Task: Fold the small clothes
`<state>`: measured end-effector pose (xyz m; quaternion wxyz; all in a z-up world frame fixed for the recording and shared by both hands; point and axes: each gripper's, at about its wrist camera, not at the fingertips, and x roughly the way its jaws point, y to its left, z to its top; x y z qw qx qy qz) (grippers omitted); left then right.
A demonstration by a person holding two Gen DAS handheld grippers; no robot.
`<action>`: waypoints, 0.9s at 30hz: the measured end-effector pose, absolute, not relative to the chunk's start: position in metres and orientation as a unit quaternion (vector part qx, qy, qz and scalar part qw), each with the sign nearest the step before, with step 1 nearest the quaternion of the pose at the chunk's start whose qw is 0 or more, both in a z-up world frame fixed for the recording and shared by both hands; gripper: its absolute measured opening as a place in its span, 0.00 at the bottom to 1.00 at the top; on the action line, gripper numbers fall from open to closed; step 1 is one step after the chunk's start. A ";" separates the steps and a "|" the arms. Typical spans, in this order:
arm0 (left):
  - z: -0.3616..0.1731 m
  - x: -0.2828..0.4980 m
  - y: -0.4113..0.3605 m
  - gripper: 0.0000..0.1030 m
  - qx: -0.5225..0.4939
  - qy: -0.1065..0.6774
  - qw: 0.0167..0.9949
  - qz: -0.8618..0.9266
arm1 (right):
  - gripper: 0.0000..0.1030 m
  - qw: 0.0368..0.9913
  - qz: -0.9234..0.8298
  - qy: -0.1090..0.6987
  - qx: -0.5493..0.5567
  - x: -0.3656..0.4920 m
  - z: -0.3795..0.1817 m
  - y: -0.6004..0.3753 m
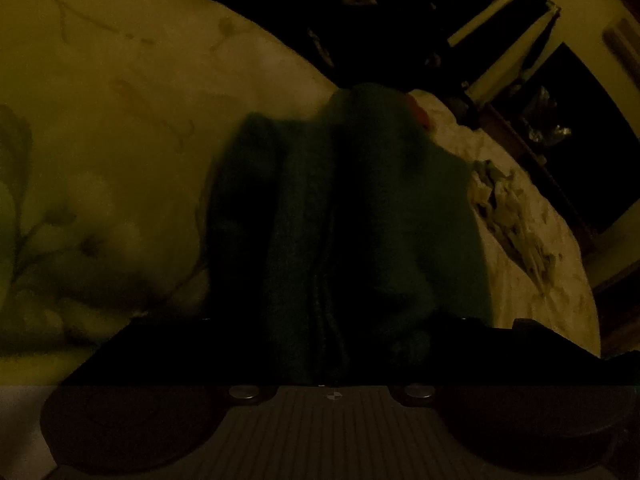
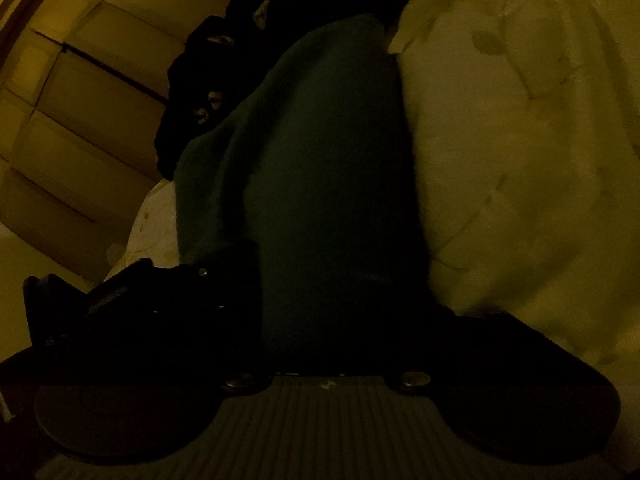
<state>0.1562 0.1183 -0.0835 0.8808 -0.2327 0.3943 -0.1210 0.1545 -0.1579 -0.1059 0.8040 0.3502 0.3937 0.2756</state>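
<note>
Both grippers level, low over floral bedsheet point(image 1: 120, 140). Dark green garment point(image 1: 340, 220) bunched across left gripper point(image 1: 332, 340) and right gripper point(image 2: 332, 320); jaw state unreadable, too dark.

Light: very dim, yellowish.
Garment: dark green soft knitted cloth point(image 2: 320, 184), centre of frame, running from the top down to the gripper.
Gripper: black two-finger right gripper point(image 2: 316, 344), lower centre, cloth between its fingers; finger closure too dark to tell.
Bedding: pale cream floral-printed sheet point(image 2: 520, 160), right side.
Wall: beige tiled surface point(image 2: 80, 100), upper left.
</note>
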 end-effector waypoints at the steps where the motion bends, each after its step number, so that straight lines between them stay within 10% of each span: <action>1: -0.082 0.154 0.118 1.00 -0.232 0.394 0.881 -0.120 | 0.57 0.808 0.273 0.391 0.347 0.152 -0.104 -0.158; 27: -0.016 0.111 -0.006 1.00 -0.173 0.353 0.884 -0.253 | 0.49 0.921 0.167 0.301 0.185 0.052 -0.008 -0.211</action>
